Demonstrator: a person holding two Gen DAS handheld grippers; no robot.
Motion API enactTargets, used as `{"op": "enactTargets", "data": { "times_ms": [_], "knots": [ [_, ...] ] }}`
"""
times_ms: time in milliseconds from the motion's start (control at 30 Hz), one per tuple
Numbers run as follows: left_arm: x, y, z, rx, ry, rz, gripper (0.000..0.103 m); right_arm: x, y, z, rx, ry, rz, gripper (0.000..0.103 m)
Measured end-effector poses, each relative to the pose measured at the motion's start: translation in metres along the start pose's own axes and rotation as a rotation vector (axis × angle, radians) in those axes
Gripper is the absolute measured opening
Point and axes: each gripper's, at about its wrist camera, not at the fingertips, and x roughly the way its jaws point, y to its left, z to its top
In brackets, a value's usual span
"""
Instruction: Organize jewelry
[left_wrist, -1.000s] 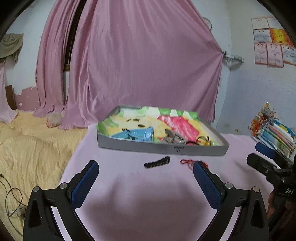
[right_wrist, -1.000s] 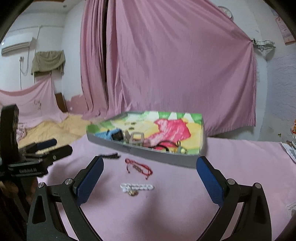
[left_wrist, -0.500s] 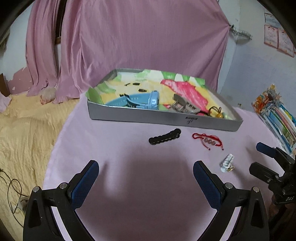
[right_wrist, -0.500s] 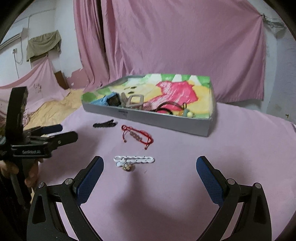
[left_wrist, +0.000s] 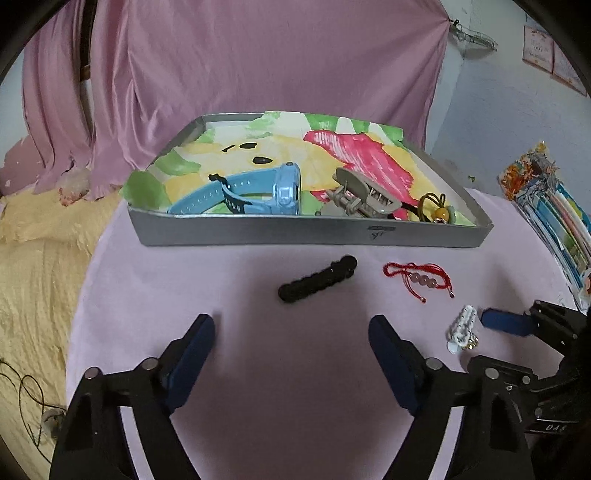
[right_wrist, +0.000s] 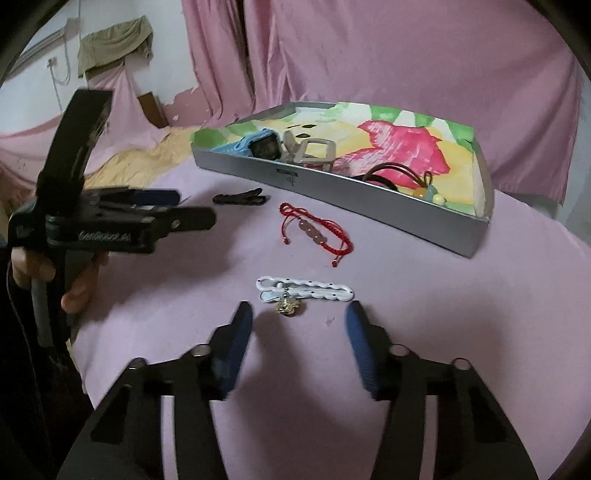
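Note:
A grey tray (left_wrist: 314, 234) (right_wrist: 369, 195) with a colourful lining stands on the pink tablecloth. It holds a blue watch (left_wrist: 258, 194), a beige hair claw (left_wrist: 364, 195) and a beaded cord (left_wrist: 436, 210). In front of it lie a black hair clip (left_wrist: 317, 284) (right_wrist: 240, 198), a red string bracelet (left_wrist: 419, 280) (right_wrist: 314, 234) and a white clip with a gold charm (left_wrist: 461, 330) (right_wrist: 304, 291). My left gripper (left_wrist: 291, 339) is open, just short of the black clip. My right gripper (right_wrist: 299, 325) is open, its fingertips just short of the white clip.
A stack of colourful booklets (left_wrist: 550, 206) lies at the table's right edge. Pink curtains (left_wrist: 258, 66) hang behind the tray. A yellow blanket (left_wrist: 33, 266) lies left of the table. A person's hand (right_wrist: 22, 266) holds the left gripper's handle.
Both grippers have tilted down and come closer to the table. The left neared the black clip and the right neared the white clip. Both sets of jaws stand narrower than before.

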Motion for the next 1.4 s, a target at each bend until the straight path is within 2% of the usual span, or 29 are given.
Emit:
{"op": "enactTargets", "data": {
  "times_ms": [33,200,267,367,500,567,633,833,1167,1267,1400],
  "knots": [
    [0.001,0.000,0.002,0.004,-0.003,0.005,0.081,0.000,0.001,0.001,-0.007,0.002,0.000,0.032],
    [0.008,-0.005,0.012,0.040,-0.008,0.020,0.072,0.001,0.003,0.005,-0.033,0.006,-0.002,0.021],
    [0.012,-0.005,0.016,0.045,0.000,0.015,0.071,0.003,0.004,0.007,-0.037,0.012,0.004,0.021],
    [0.020,-0.004,0.021,0.042,0.023,-0.013,0.063,0.005,0.005,0.009,-0.046,0.020,0.013,0.021],
    [0.022,-0.007,0.025,0.056,0.018,-0.022,0.057,0.007,0.001,0.011,-0.029,0.031,0.037,0.016],
    [0.022,-0.010,0.025,0.072,0.015,-0.028,0.050,0.007,-0.001,0.011,-0.019,0.031,0.045,0.015],
    [0.023,-0.014,0.024,0.092,0.022,-0.044,0.040,0.007,0.000,0.010,-0.020,0.030,0.043,0.015],
    [0.022,-0.023,0.022,0.124,0.027,-0.063,0.026,0.006,0.001,0.009,-0.026,0.027,0.041,0.015],
    [0.018,-0.039,0.014,0.166,0.042,-0.087,0.018,0.006,0.001,0.008,-0.025,0.022,0.043,0.015],
    [0.017,-0.046,0.012,0.190,0.044,-0.071,0.012,0.004,0.001,0.007,-0.028,0.017,0.041,0.015],
    [0.014,-0.049,0.009,0.179,0.045,-0.068,0.012,0.002,0.002,0.005,-0.034,0.011,0.039,0.015]
  ]
}}
